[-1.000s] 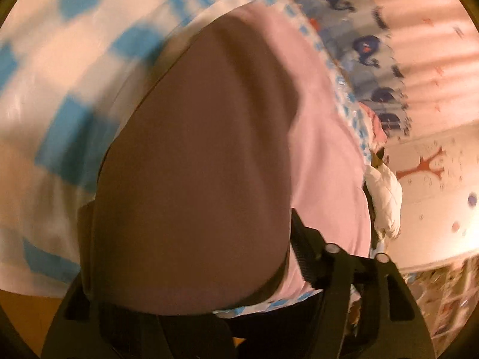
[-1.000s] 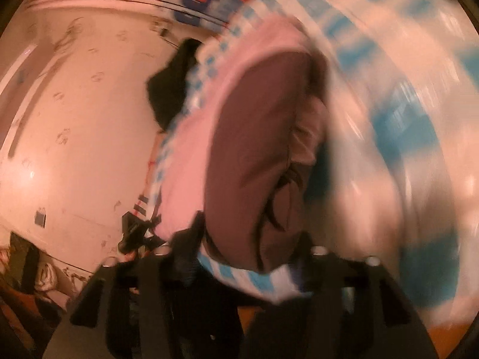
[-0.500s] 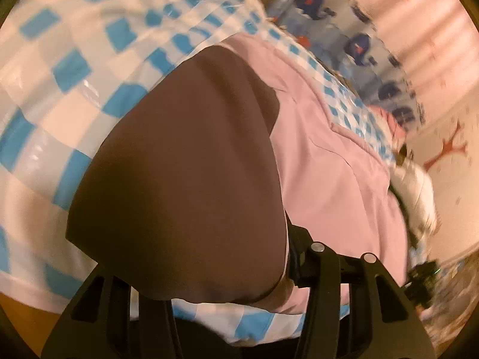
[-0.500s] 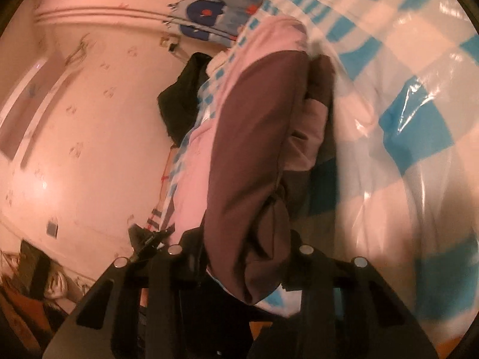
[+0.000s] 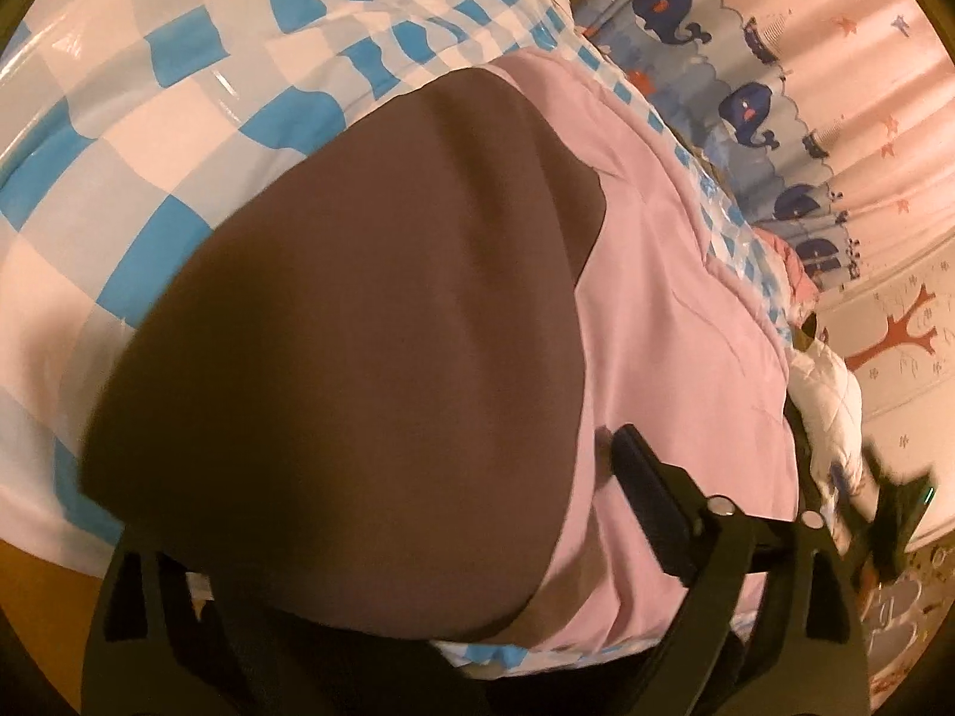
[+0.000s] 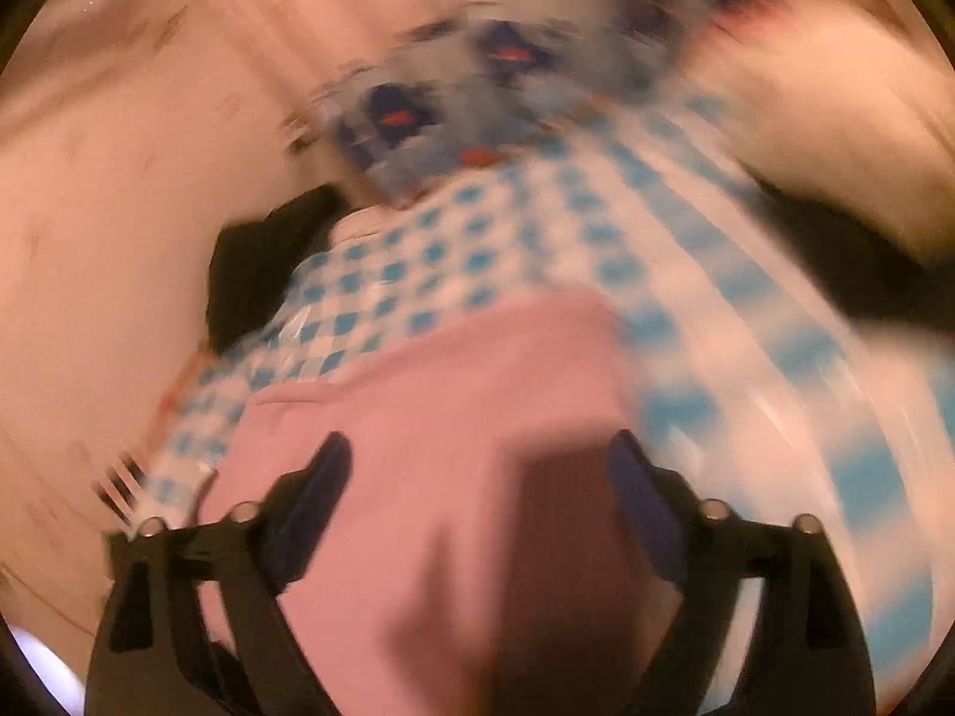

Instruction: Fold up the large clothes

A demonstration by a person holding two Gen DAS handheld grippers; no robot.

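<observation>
Brown on one face and pale pink on the other, the large soft garment (image 5: 358, 346) lies on the glossy blue-and-white checked plastic cloth (image 5: 179, 59) over my worktop. From the left wrist camera I see the brown panel folded over the pink one, bulging up right in front of the lens and hiding most of my left gripper (image 5: 418, 614). Only its right finger shows, lying against the pink cloth beside the brown flap. I cannot tell whether those fingers are pinched on an edge or standing apart.

The right wrist view is badly smeared by motion. Even so, my right gripper (image 6: 477, 477) has its fingers (image 6: 316, 477) spread wide, with nothing pinched between them; the pink-and-brown garment (image 6: 453, 417) lies below and ahead of them, reaching away toward a whale-print blue curtain (image 6: 441, 101).

What matters for the coming move, as I judge it: the garment's long axis runs away from both grippers, toward the curtain, with the near hem directly under them. The left gripper sits deepest in the cloth, at the brown flap's near edge, so it looks nearer for the next grasp. The right, free over the pink side, would need to come down onto its edge first.
</observation>
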